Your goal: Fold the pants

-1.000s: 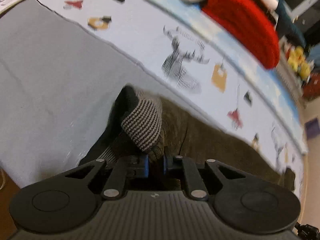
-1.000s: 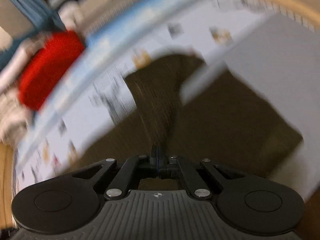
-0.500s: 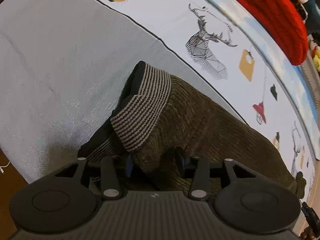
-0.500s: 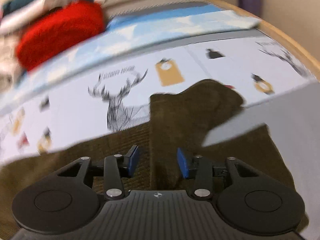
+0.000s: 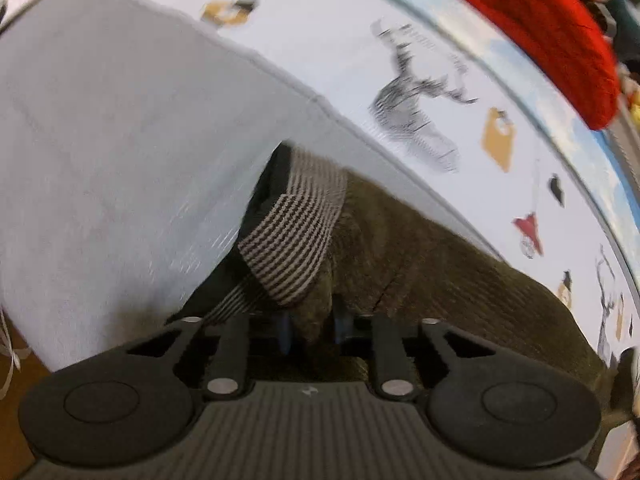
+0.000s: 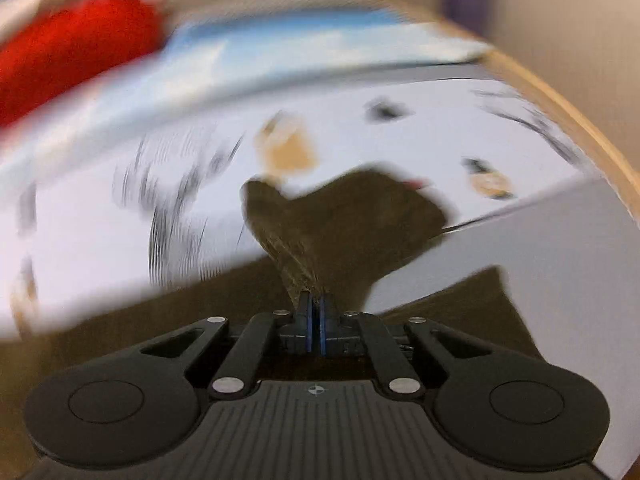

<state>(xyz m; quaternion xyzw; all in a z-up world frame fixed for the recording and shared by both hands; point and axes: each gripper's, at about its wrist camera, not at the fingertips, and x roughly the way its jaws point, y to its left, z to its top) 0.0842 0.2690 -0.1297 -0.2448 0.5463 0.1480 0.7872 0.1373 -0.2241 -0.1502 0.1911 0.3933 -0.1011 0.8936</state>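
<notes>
Olive-brown corduroy pants (image 5: 420, 272) lie across a grey sheet and a printed mat. Their striped ribbed band (image 5: 292, 240) is turned up just ahead of my left gripper (image 5: 312, 326). That gripper's jaws are closing, and a bunched ridge of the corduroy beside the band is pinched between the blue pads. In the blurred right wrist view, my right gripper (image 6: 316, 312) is shut on a thin raised fold of the pants (image 6: 352, 220). The cloth rises from the pads in a ridge, with a flap of it lying beyond on the mat.
A grey sheet (image 5: 120, 140) covers the near left. A white mat with deer prints (image 5: 420, 120) and a blue border runs behind it. A red knitted item (image 5: 540, 32) sits at the mat's far edge. Wooden floor (image 6: 560, 112) curves past the mat.
Both grippers stood open around the cloth half a second ago and have closed on it again. The right gripper has swung along the pants to a new spot; its view is blurred.
</notes>
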